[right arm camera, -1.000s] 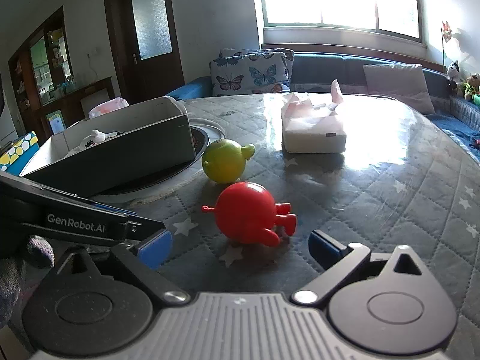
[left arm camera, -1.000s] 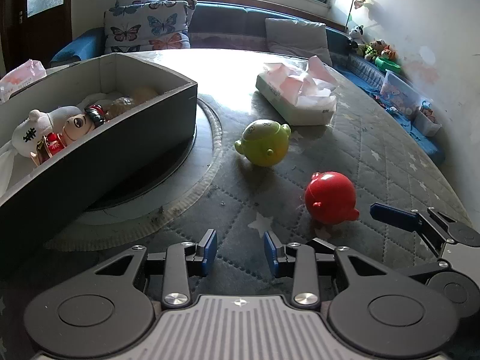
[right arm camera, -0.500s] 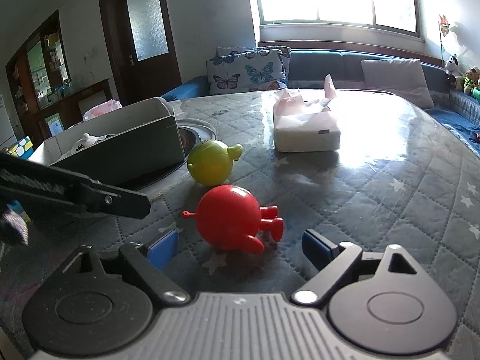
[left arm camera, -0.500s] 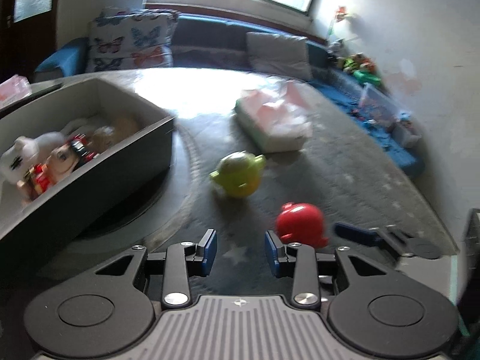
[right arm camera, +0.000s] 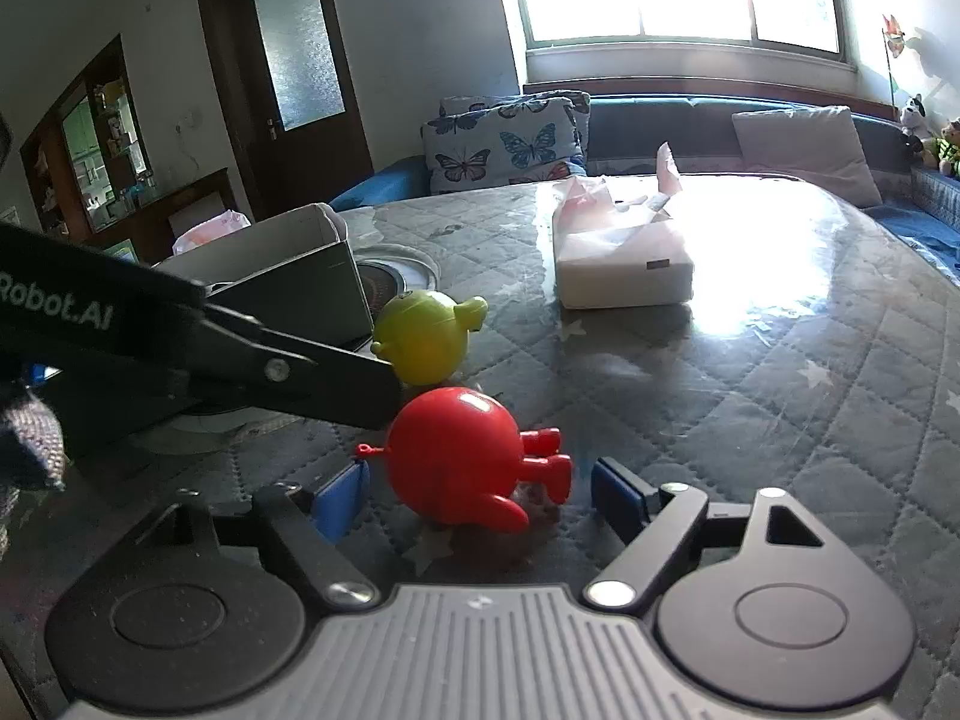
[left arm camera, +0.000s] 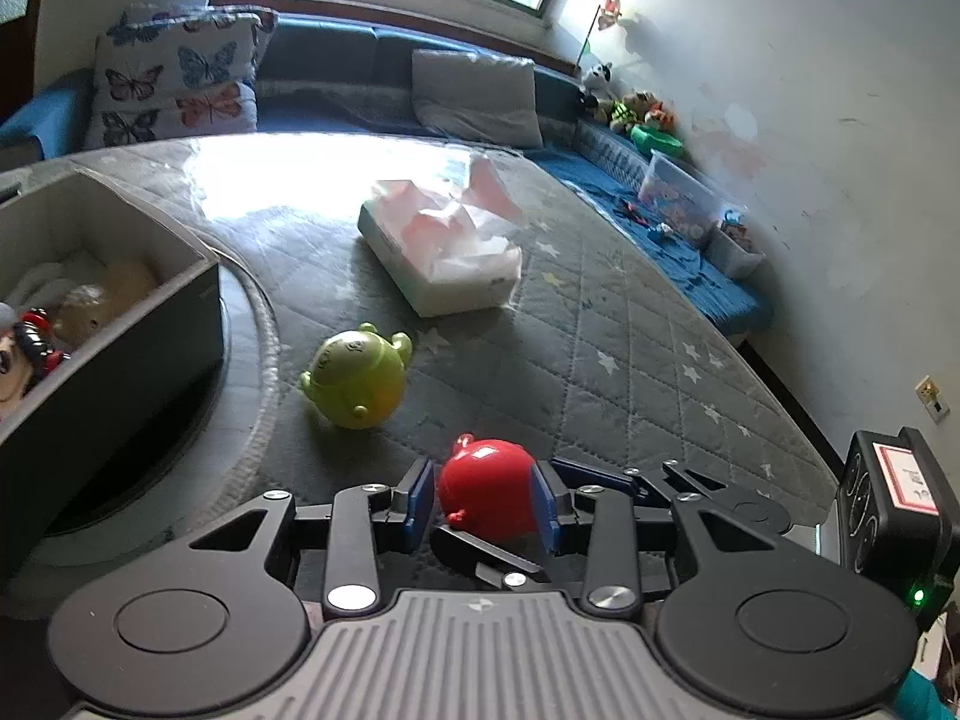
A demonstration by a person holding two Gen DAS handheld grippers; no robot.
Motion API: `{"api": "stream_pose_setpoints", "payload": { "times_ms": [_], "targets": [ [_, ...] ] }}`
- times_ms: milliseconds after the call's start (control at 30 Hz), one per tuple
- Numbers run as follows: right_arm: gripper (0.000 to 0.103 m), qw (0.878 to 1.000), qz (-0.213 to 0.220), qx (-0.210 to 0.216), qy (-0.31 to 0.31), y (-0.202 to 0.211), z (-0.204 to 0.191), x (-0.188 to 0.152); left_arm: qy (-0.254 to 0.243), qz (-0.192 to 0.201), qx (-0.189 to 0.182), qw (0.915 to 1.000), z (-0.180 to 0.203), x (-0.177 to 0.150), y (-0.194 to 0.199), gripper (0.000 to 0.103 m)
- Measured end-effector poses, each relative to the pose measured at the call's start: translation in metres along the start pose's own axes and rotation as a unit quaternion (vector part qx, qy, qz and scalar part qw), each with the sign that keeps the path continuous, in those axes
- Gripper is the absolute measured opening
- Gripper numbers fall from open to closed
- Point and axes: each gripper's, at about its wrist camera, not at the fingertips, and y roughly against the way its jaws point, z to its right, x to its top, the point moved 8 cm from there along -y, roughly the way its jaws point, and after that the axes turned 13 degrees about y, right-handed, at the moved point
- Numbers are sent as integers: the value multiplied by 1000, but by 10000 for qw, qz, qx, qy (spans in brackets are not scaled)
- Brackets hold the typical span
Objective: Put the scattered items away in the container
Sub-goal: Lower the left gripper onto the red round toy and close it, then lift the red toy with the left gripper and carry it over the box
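Note:
A red round toy (right arm camera: 456,450) lies on the quilted table between the blue pads of my right gripper (right arm camera: 480,492). The right jaws are closing, and a gap still shows on each side of the toy. My left gripper (left arm camera: 483,495) hangs just above and behind the same toy, which shows through its narrow gap; its jaws are opening and hold nothing. In the right wrist view one black finger (right arm camera: 336,372) of it ends at the toy's upper left. A green round toy (left arm camera: 357,378) lies a little further off, next to the open grey box (left arm camera: 120,360) that holds several figures.
A white tissue pack (left arm camera: 444,252) lies beyond the toys, mid-table. The box stands on a round turntable (left arm camera: 264,360) at the left. A gloved hand (right arm camera: 30,450) shows at the left edge. A sofa with cushions runs behind the table.
My left gripper has swung right and risen, coming over the red toy. The right gripper's pads have drawn closer together around the toy, which has not moved.

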Motion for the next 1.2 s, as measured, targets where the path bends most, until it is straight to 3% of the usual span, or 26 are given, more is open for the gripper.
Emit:
{"api": "stream_pose_setpoints", "payload": {
  "times_ms": [467, 1200],
  "targets": [
    [67, 10000, 21, 73, 27, -3, 0, 1, 178, -316, -128, 9993, -5, 2, -20, 38],
    [66, 9997, -9, -1, 232, -8, -4, 6, 998, -569, -514, 9920, -28, 6, -38, 50]
  ]
}}
